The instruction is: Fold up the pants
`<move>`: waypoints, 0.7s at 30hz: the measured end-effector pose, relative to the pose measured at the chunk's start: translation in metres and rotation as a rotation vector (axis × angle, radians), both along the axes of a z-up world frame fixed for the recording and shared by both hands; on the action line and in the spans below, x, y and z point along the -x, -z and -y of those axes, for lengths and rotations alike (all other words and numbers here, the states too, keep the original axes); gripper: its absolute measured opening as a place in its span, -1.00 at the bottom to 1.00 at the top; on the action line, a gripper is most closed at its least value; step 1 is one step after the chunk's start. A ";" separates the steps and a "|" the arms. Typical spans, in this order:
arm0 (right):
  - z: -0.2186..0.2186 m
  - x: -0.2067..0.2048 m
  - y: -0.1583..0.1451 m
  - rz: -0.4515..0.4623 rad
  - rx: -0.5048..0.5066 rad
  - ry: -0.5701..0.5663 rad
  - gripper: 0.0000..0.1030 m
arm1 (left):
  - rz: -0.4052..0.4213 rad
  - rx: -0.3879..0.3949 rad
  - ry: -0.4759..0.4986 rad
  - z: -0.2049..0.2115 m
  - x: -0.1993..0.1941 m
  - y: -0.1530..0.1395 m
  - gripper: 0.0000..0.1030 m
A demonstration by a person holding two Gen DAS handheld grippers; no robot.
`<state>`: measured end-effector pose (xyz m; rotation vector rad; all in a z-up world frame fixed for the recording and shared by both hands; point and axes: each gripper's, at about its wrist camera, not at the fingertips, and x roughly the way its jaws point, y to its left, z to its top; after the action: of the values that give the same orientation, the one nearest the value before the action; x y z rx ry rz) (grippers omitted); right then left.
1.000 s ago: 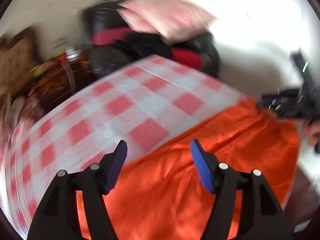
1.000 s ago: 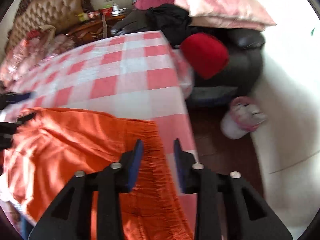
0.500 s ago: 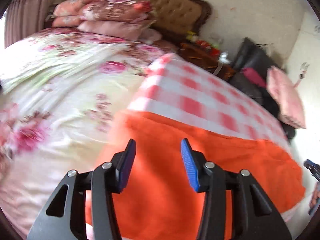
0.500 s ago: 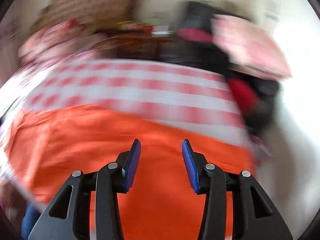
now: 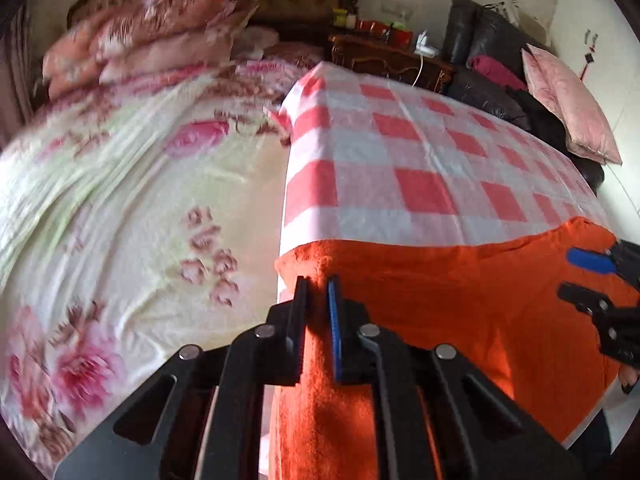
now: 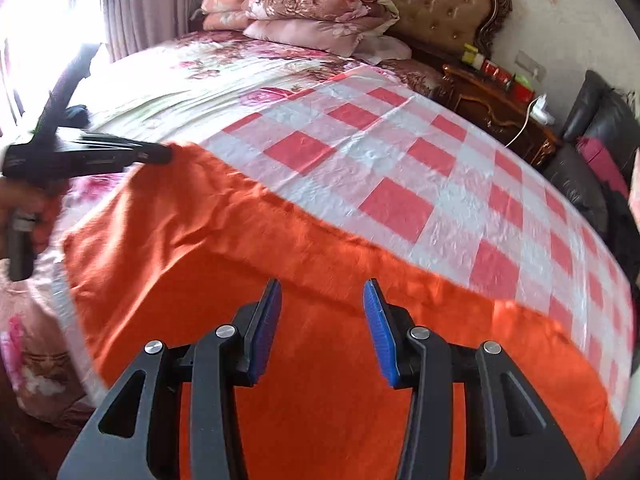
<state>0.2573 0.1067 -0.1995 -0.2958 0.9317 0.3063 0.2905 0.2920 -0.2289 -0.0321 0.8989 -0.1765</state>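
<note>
No legible text, label, brand or number appears in either view. Small red packages [image 6: 496,72] on the dark carved wooden nightstand [image 6: 492,100] are too blurred to read.

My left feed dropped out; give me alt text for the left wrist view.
The left gripper has just closed on a corner of the orange pants, which lie on a red-checked cloth. The right gripper hovers open at the far corner.

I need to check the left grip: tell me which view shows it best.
Left wrist view: left gripper shut on a pinched ridge of the orange pants. Right wrist view shows it only side-on at the pants' far corner.
</note>
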 end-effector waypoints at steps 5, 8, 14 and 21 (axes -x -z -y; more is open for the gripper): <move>0.004 -0.006 0.000 0.009 -0.017 0.012 -0.15 | 0.075 -0.046 -0.010 0.003 0.012 -0.033 -0.80; -0.001 -0.011 0.008 -0.004 0.004 0.004 -0.15 | 0.043 -0.076 -0.018 0.005 0.007 -0.021 -0.68; -0.003 -0.012 0.025 -0.036 0.023 0.001 -0.15 | 0.006 0.038 -0.032 -0.012 0.013 0.009 -0.72; -0.002 -0.012 0.026 -0.036 0.007 0.015 -0.15 | 0.065 0.038 -0.036 -0.012 0.020 0.001 -0.85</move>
<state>0.2692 0.1085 -0.2251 -0.2906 0.9699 0.2953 0.2708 0.3036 -0.2301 -0.0769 0.8297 -0.1605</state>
